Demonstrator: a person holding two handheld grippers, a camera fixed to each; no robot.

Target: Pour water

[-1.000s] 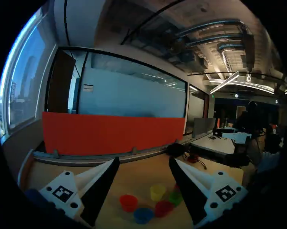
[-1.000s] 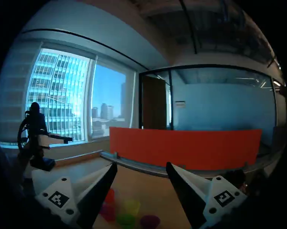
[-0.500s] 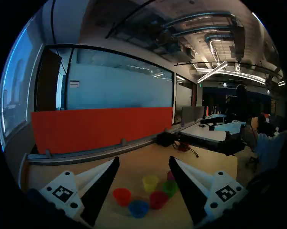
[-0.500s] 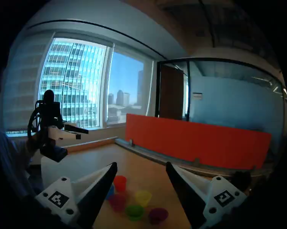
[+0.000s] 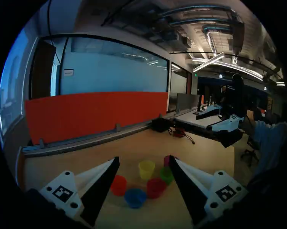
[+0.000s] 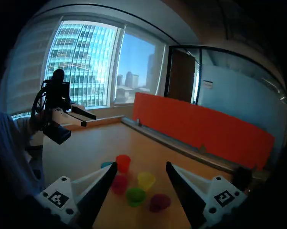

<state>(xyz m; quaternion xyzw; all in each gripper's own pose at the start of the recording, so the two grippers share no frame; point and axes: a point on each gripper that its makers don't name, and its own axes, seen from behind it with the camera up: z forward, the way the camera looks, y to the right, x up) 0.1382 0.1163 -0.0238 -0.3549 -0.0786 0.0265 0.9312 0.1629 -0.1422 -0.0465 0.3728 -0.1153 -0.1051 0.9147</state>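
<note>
Your left tongs (image 5: pixel 143 157) and right tongs (image 6: pixel 140 163) gape empty. You've tipped both down toward the cups (image 5: pixel 135 197) on the worktop (image 5: pixel 105 147); no pouring yet.

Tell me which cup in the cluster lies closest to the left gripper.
The blue cup, the only blue one; it stands in front of the orange cup and red cup.

Sunlit office, orange partition (image 5: pixel 93 114), windows (image 6: pixel 82 65).
</note>
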